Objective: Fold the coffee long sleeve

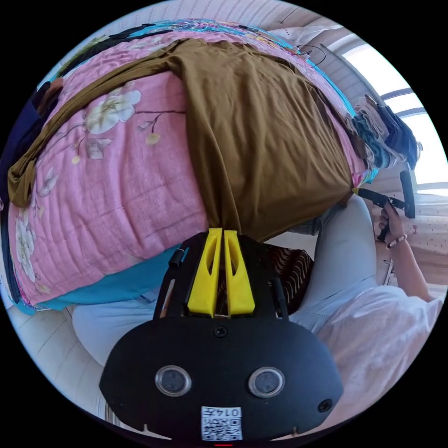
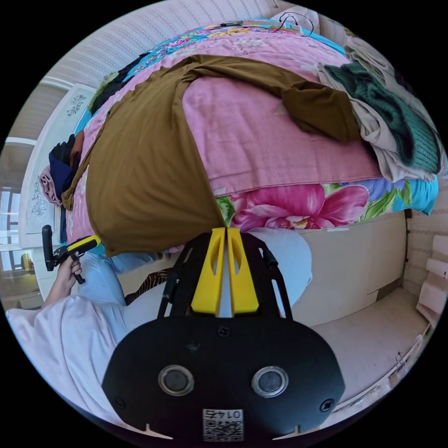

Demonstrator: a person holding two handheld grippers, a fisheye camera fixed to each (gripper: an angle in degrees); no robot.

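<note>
The coffee long sleeve (image 1: 261, 126) lies spread over a pink flowered quilt (image 1: 107, 196) on a bed, its hem hanging off the near edge. My left gripper (image 1: 222, 230) is shut on one hem corner. One sleeve (image 1: 28, 172) trails off to the left. My right gripper (image 2: 226, 229) is shut on the other hem corner of the shirt (image 2: 144, 177); the other sleeve (image 2: 317, 107) lies bent across the quilt (image 2: 280, 144). Each view also catches the opposite gripper in a hand at the far hem corner: the right gripper (image 1: 373, 195) and the left gripper (image 2: 81, 245).
A heap of green knit and beige clothes (image 2: 392, 130) sits on the bed's right end, and dark clothes (image 2: 63, 168) pile at the other end. A cable (image 2: 294, 21) lies at the far side. The person's legs in pale trousers (image 1: 345, 261) press against the bed edge.
</note>
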